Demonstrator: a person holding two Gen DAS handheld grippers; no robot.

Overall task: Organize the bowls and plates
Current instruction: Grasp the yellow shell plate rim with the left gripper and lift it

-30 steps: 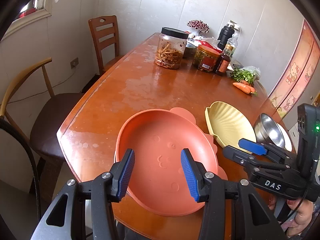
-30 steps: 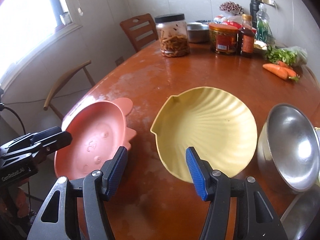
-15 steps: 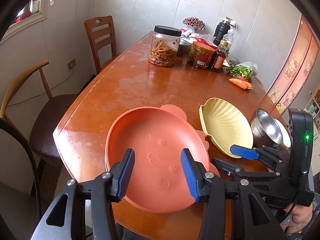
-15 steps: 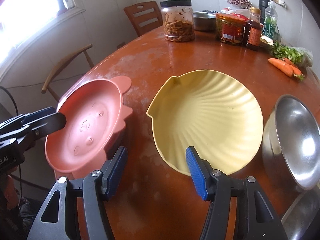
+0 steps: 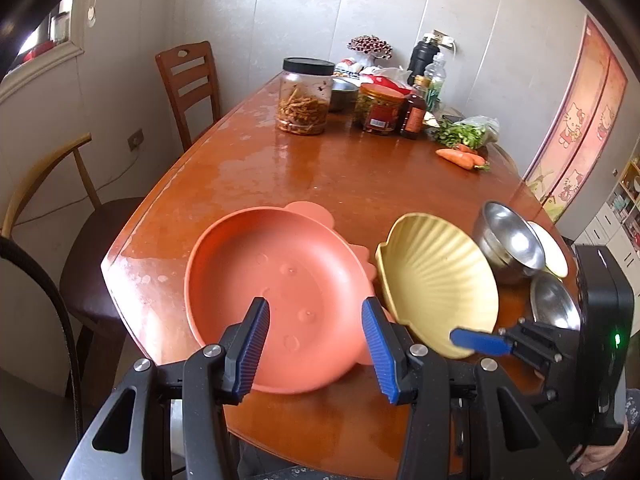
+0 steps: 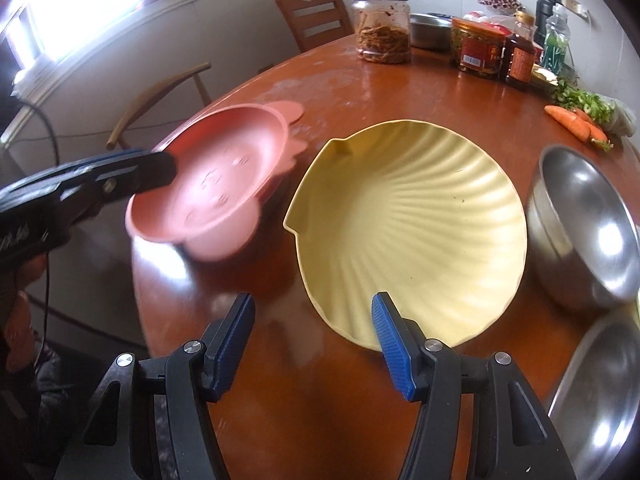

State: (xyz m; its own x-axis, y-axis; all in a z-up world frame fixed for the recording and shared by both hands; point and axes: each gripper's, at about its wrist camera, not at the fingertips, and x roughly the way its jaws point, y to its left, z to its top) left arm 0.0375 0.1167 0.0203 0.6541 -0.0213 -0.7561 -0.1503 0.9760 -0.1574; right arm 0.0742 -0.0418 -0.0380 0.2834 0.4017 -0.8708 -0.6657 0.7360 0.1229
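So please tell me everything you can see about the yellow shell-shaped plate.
The yellow shell-shaped plate is pale yellow, seemingly plastic, with ribs fanning out like a scallop shell and a small notched lip on its left edge. It looks empty. It lies on the wooden table, between the pink plate and a steel bowl. The right gripper hovers open at its near rim, apparently not touching it.
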